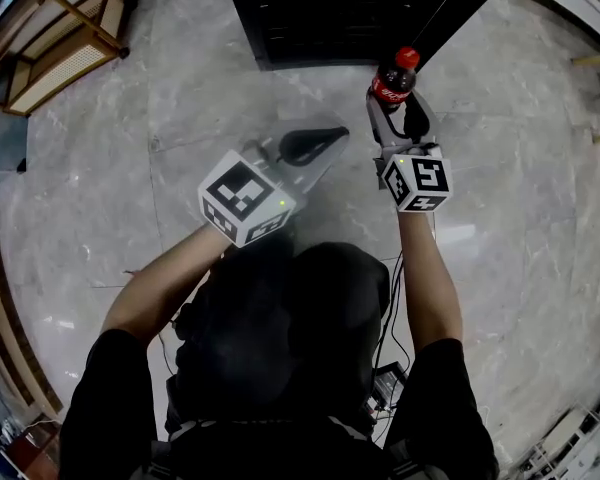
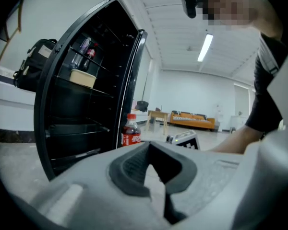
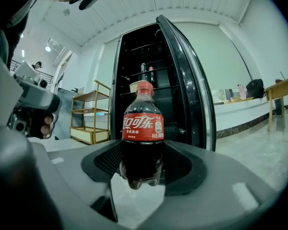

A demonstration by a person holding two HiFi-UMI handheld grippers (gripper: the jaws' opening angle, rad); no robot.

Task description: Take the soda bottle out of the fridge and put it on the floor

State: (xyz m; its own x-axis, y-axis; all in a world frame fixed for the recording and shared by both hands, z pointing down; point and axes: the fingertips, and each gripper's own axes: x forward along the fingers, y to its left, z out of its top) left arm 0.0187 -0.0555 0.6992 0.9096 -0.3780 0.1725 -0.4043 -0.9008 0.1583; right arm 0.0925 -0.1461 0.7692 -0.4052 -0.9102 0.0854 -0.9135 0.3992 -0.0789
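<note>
A cola soda bottle (image 1: 393, 80) with a red cap and red label stands upright between the fingers of my right gripper (image 1: 402, 116), which is shut on its lower body. In the right gripper view the bottle (image 3: 142, 143) hangs clear of the floor, its base showing between the pads, in front of the open black fridge (image 3: 153, 80). My left gripper (image 1: 310, 146) is to the left of the bottle over the marble floor, shut with nothing in it. In the left gripper view the bottle (image 2: 130, 131) shows beyond the closed pads (image 2: 129, 169), beside the fridge (image 2: 81, 104).
The fridge door (image 3: 192, 90) stands wide open; bottles (image 2: 84, 51) and a pale box (image 2: 82, 78) sit on upper shelves. A wooden shelf rack (image 1: 55, 43) stands at the far left. A backpack (image 2: 36, 61) rests on a counter. An orange sofa (image 2: 194, 119) is far behind.
</note>
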